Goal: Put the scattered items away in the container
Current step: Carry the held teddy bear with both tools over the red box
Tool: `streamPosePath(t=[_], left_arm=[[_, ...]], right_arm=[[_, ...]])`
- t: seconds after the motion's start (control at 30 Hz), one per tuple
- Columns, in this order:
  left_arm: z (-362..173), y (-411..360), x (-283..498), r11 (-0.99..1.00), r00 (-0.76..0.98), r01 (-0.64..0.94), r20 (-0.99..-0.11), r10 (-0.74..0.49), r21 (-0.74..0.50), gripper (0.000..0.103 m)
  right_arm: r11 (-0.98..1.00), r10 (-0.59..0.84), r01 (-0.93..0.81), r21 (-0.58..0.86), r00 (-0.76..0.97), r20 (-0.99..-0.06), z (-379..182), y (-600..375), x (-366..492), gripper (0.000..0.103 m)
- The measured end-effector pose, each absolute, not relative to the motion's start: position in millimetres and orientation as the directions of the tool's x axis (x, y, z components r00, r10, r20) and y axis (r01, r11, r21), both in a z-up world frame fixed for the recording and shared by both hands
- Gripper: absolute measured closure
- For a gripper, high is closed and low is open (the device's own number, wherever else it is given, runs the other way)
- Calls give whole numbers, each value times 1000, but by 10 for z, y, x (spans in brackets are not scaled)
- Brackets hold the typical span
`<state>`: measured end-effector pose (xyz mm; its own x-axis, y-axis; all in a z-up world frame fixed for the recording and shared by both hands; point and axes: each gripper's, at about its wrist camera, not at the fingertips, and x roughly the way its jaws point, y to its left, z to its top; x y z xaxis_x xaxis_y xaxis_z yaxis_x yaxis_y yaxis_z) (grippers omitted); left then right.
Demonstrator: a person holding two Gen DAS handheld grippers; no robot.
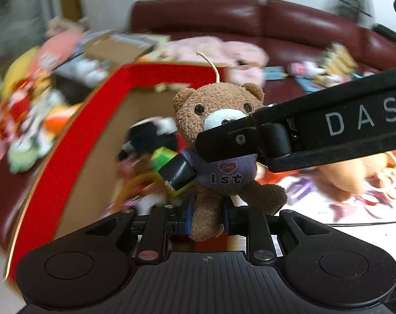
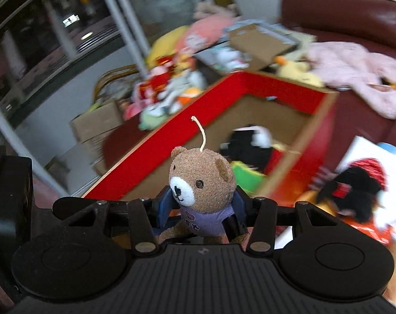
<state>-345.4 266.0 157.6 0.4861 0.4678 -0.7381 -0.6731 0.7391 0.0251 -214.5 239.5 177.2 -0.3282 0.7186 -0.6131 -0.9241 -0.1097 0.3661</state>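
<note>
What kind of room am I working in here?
Most likely a home living room: a dark red leather sofa strewn with plush toys and a pink blanket, with a red-rimmed cardboard box of toys in front.

Your left gripper (image 1: 207,216) is matte black, with a ribbed central plate marked by a small cross, round discs either side and silver screw heads on its linkage arms. Its fingers carry blue pads (image 1: 189,217). Your right gripper (image 2: 201,209) matches it, and its long black side bears white letters "DAS".

Upright brown teddy bear (image 1: 219,141), purple shirt
</note>
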Motion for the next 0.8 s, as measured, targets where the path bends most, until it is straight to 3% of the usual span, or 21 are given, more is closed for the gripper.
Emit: streamPosePath(t=[0.43,0.5,0.57,0.6,0.8], left_arm=[[1404,3028,-4287,529,296,-847,-784,546,49,81],[1419,3062,-4387,498,270,-865,-781,563,60,62],[1407,3166,-4460,448,224,-890,-777,589,83,30],[1409,3181,-4499,422,203,-901,-768,607,95,25],[1400,3221,-4451,424,205,-902,-778,595,87,21]], right_arm=[[-257,589,-876,409,-477,-653,1543,2965,-2965,48],[-271,582,-868,415,-491,-648,1538,3028,-3040,39],[-251,584,-865,435,-494,-644,1508,3073,-3052,22],[-241,589,-864,441,-492,-641,1493,3074,-3028,20],[-175,581,-875,451,-461,-671,1373,3063,-2853,20]])
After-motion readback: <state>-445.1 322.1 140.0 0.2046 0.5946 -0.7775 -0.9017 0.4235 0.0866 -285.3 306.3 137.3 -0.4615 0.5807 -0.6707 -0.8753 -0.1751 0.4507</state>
